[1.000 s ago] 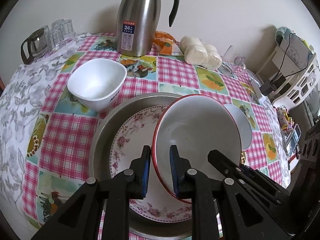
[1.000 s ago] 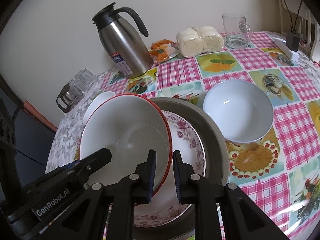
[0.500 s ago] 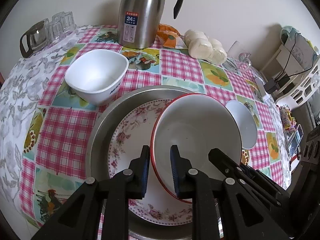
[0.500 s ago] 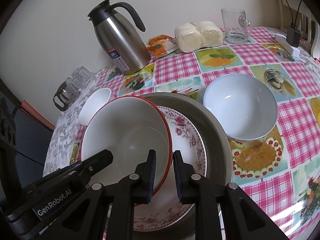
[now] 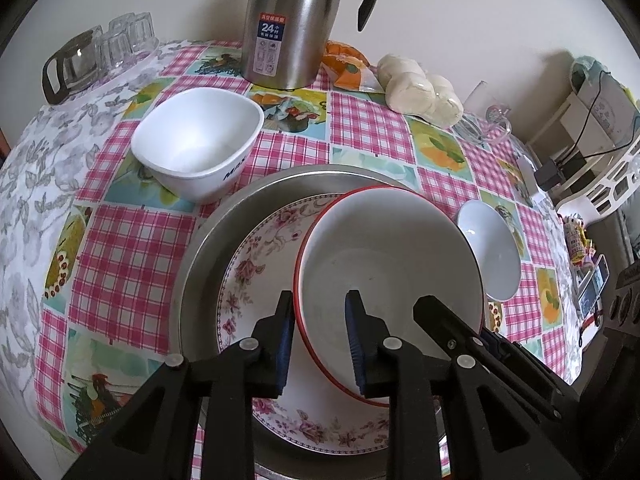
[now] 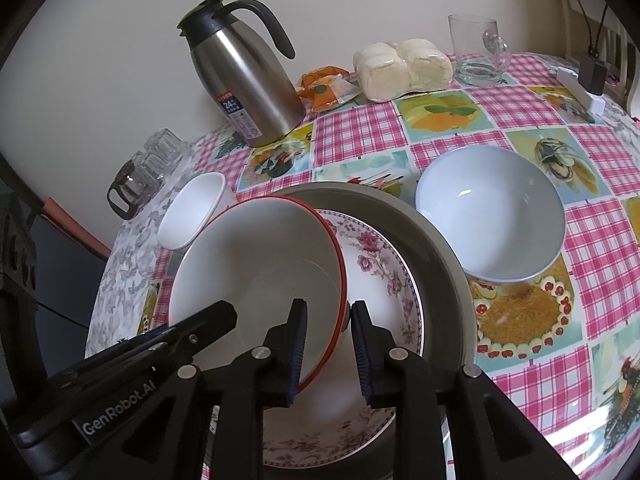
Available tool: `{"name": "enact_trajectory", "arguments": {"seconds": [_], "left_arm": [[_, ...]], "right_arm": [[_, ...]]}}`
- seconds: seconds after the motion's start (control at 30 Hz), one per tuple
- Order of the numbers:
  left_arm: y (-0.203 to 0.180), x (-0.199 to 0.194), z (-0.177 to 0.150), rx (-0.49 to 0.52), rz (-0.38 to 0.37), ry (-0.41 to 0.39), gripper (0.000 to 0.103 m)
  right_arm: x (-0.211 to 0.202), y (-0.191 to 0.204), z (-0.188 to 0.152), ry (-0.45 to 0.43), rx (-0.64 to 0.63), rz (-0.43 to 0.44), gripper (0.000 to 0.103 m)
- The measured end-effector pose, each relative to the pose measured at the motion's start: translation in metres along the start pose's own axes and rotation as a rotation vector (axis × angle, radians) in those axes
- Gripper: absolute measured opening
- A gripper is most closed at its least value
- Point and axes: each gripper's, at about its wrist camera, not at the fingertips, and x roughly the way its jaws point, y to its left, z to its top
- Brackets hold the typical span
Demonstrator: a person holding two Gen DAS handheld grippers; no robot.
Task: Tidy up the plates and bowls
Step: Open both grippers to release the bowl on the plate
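Left gripper: your left gripper (image 5: pixel 318 336) straddles the near-left rim of the red-rimmed bowl (image 5: pixel 390 264). Its jaws are opening — the rim runs between the blue pads with a gap showing on both sides, so the pads are no longer pressing.
Right gripper: your right gripper (image 6: pixel 328 348) straddles the opposite, near-right rim of the same bowl (image 6: pixel 256 276). Its jaws are opening too, with the rim between them; the left pad sits close to the bowl's inner wall and the right pad stands clear outside it.
Red-rimmed bowl: it sits on the floral plate (image 5: pixel 264 264), off toward that plate's right side in the left wrist view, and looks slightly tilted.
Floral plate: it lies inside the large metal pan (image 5: pixel 224 232), which rests on the checked tablecloth (image 5: pixel 128 264).
White square bowl: the white square bowl (image 5: pixel 198 146) stands upright on the cloth, just beyond the pan's far-left edge.
Pale blue bowl: the pale blue bowl (image 6: pixel 490 214) stands upright just beside the pan's right edge — whether they touch, you cannot tell.
Back of the table: a steel thermos jug (image 6: pixel 244 80), an orange snack packet (image 6: pixel 326 88), wrapped buns (image 6: pixel 402 68) and a glass mug (image 6: pixel 478 50) line the wall side.
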Motion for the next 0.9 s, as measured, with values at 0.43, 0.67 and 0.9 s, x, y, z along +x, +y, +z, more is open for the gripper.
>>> {"name": "enact_trajectory", "arguments": {"seconds": [0.43,0.67,0.9], "left_arm": [[0.003,-0.001,0.001,-0.009,-0.004,0.003,0.028],[0.008,-0.003,0.003,-0.026,0.015,0.004,0.041],[0.014,-0.015,0.006,-0.053,0.027,-0.014,0.062]], "right_arm": [[0.000,-0.001,0.000,0.005,0.004,0.026,0.029],[-0.002,-0.002,0.002,0.006,0.005,0.007,0.037],[-0.015,-0.007,0.006,-0.020,0.011,-0.030,0.063]]}}
